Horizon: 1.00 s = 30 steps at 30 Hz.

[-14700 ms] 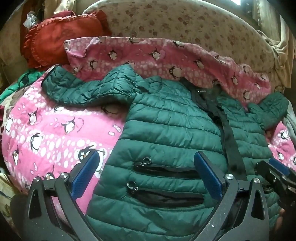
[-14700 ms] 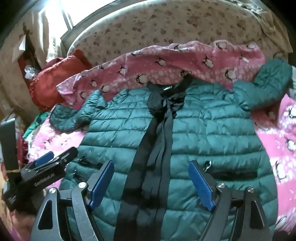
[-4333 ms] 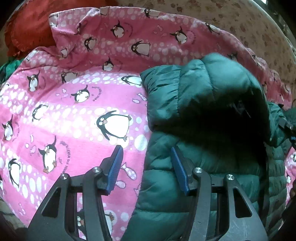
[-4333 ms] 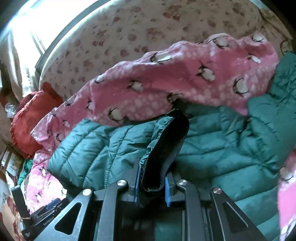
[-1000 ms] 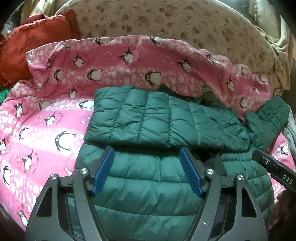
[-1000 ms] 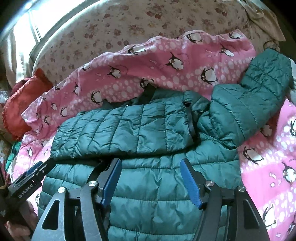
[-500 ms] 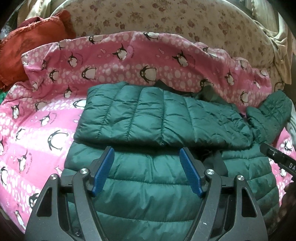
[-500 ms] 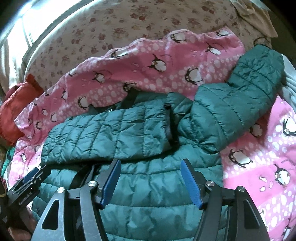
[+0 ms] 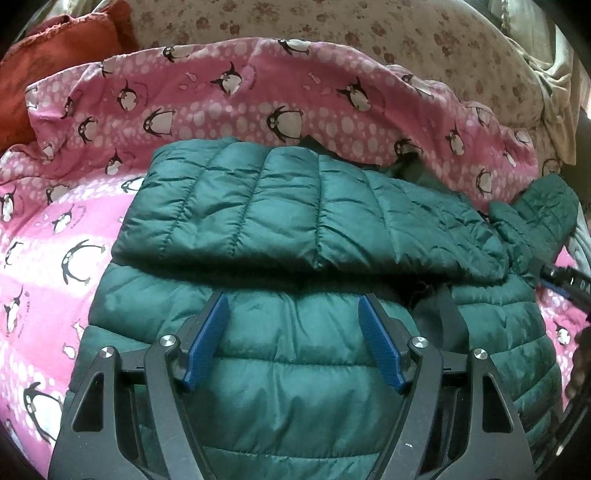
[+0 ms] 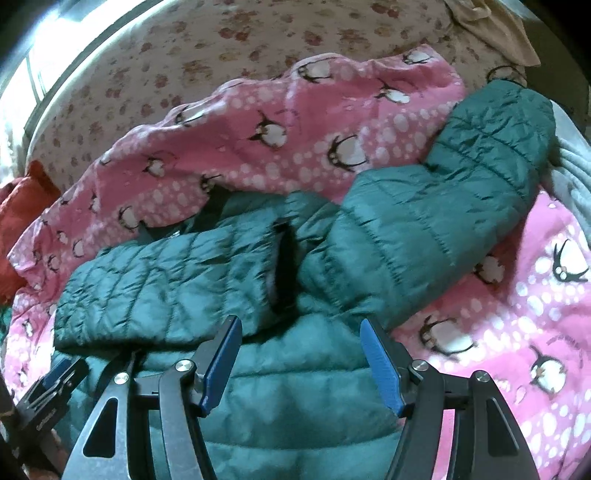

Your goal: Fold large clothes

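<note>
A dark green quilted puffer jacket (image 9: 295, 387) lies on a pink penguin-print blanket (image 9: 258, 96). Its left sleeve (image 9: 295, 210) is folded flat across the chest. Its right sleeve (image 10: 454, 206) still stretches out to the upper right. My left gripper (image 9: 293, 343) is open and empty, hovering over the jacket body just below the folded sleeve. My right gripper (image 10: 301, 365) is open and empty, over the jacket body below the cuff of the folded sleeve (image 10: 284, 273) and near the base of the right sleeve.
A floral beige sheet (image 9: 332, 22) covers the back of the bed. A red cushion (image 9: 62, 55) sits at the far left. Grey cloth (image 10: 576, 173) lies at the right edge. The other gripper shows at the edge of each view (image 9: 565, 280) (image 10: 44, 395).
Both grippers have moved forward over the jacket, and the right one has drifted right toward the outstretched sleeve. Earlier the right gripper carried the left sleeve across and let it go.
</note>
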Available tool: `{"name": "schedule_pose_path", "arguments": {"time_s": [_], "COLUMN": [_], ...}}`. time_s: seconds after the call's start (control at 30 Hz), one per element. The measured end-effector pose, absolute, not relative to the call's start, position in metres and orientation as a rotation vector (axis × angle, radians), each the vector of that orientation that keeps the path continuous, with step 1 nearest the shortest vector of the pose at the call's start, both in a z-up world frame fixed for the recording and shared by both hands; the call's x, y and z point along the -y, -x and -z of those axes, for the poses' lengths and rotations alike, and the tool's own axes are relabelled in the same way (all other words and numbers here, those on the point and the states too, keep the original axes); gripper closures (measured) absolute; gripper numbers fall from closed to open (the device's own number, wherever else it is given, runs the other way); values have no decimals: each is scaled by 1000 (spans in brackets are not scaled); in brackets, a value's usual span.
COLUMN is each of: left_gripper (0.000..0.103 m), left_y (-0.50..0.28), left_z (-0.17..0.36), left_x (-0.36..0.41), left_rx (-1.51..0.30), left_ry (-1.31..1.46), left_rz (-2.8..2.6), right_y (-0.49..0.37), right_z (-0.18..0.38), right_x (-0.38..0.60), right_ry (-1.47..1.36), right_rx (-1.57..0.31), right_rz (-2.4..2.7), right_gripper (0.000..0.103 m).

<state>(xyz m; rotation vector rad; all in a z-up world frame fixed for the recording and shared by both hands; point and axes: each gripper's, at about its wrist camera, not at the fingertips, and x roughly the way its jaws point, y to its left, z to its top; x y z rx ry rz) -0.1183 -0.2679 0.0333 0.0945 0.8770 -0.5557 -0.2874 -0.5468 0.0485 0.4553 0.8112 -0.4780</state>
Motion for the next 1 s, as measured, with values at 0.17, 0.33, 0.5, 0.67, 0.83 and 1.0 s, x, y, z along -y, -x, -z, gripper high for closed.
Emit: {"name": "schedule_pose_path", "arguments": {"time_s": [0.17, 0.33, 0.5, 0.67, 0.83, 1.0], "left_gripper": [29, 24, 23, 20, 19, 19], "left_y": [117, 117, 115, 117, 115, 114], "left_z": [-29, -26, -24, -22, -21, -19], "left_x": [270, 270, 267, 269, 269, 267], "left_rx": [-878, -877, -879, -870, -872, -872], "left_ry": [-96, -87, -60, -66, -59, -45], "left_rz": [562, 585, 608, 618, 625, 635], "right_y": [297, 310, 332, 349, 355, 349], "right_z": [-47, -49, -54, -66, -74, -79], "right_x": [584, 633, 690, 740, 778, 800], "right_ry": [-450, -437, -480, -547, -602, -602], "right_rx": [-794, -777, -750, -686, -626, -590], "right_rz": [567, 684, 800, 888, 957, 992], "right_gripper": [39, 39, 39, 39, 39, 39]}}
